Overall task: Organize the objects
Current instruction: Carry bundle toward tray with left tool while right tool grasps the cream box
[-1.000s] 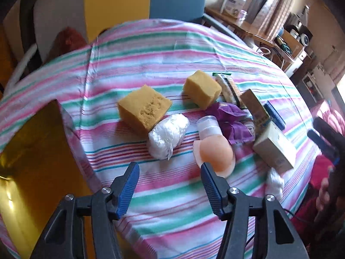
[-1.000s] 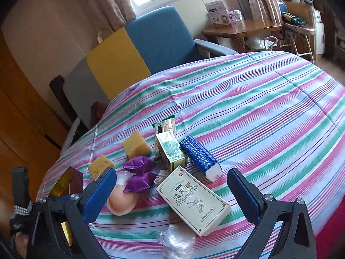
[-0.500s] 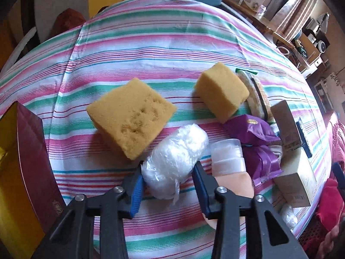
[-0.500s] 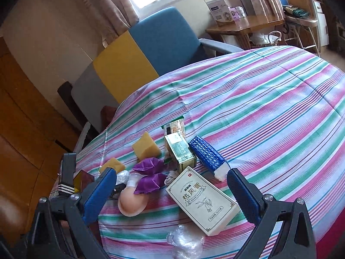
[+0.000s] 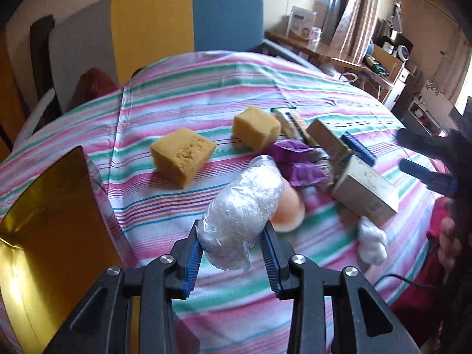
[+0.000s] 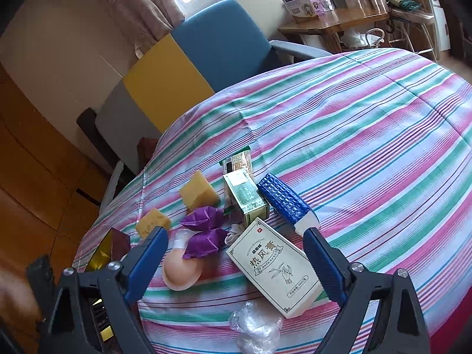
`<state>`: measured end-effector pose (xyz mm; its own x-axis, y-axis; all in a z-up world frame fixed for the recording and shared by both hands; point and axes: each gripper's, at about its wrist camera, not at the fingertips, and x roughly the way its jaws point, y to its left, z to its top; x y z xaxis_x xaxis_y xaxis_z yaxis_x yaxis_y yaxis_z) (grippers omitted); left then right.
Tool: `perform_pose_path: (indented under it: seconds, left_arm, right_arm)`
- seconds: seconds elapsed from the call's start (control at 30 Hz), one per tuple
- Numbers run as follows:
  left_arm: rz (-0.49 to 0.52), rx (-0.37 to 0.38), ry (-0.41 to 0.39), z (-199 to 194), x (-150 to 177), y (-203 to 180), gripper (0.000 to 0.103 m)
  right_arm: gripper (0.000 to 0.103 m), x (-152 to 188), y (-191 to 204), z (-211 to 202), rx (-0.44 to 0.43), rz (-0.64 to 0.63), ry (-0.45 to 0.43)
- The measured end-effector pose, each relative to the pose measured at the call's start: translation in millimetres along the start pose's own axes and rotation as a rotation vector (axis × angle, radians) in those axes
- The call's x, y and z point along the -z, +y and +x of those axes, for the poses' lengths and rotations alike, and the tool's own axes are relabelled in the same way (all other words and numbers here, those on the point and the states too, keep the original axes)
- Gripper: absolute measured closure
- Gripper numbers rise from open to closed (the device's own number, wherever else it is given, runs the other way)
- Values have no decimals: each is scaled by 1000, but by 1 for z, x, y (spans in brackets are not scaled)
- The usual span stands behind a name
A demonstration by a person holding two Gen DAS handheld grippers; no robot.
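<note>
Since a second ago we've closed the left hand-held gripper (image 5: pixel 233 253) on the wrapped bundle (image 5: pixel 242 206) and lifted it off the worktop (image 5: pixel 206 88), gold box (image 5: pixel 44 206) at near left. Right hand-held gripper (image 6: pixel 236 253) hangs released above the carton (image 6: pixel 274 268), printed "热风膏"; other labels unreadable.

A lived-in room at home.
I see a round table (image 6: pixel 368 124) under a striped cloth, a blue and yellow armchair (image 6: pixel 206 56) behind it, curtains (image 6: pixel 138 3) at the window, and a cluttered wooden side desk (image 6: pixel 333 20).
</note>
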<state>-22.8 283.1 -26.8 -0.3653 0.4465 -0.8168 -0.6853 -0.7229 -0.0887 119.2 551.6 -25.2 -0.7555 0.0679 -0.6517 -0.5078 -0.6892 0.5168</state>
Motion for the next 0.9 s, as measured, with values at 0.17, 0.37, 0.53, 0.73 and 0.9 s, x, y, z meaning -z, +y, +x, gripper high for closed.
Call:
perform_pose_path:
  seconds: [0.17, 0.37, 0.53, 0.73, 0.9]
  left_arm:
    - [-14, 30, -44, -27, 18, 2, 65]
    - [-29, 37, -71, -56, 46, 15, 65]
    - [-62, 49, -79, -72, 67, 36, 65]
    - [-133, 38, -95, -92, 90, 76, 65]
    - [-220, -45, -87, -107, 106, 129, 65]
  right_arm:
    - [23, 0, -2, 3, 37, 2, 12]
    - [18, -2, -16, 10, 96, 70, 37]
    - [9, 3, -4, 25, 191, -11, 84]
    - [9, 13, 17, 57, 348, -217, 203]
    - [40, 18, 21, 73, 437, -324, 243]
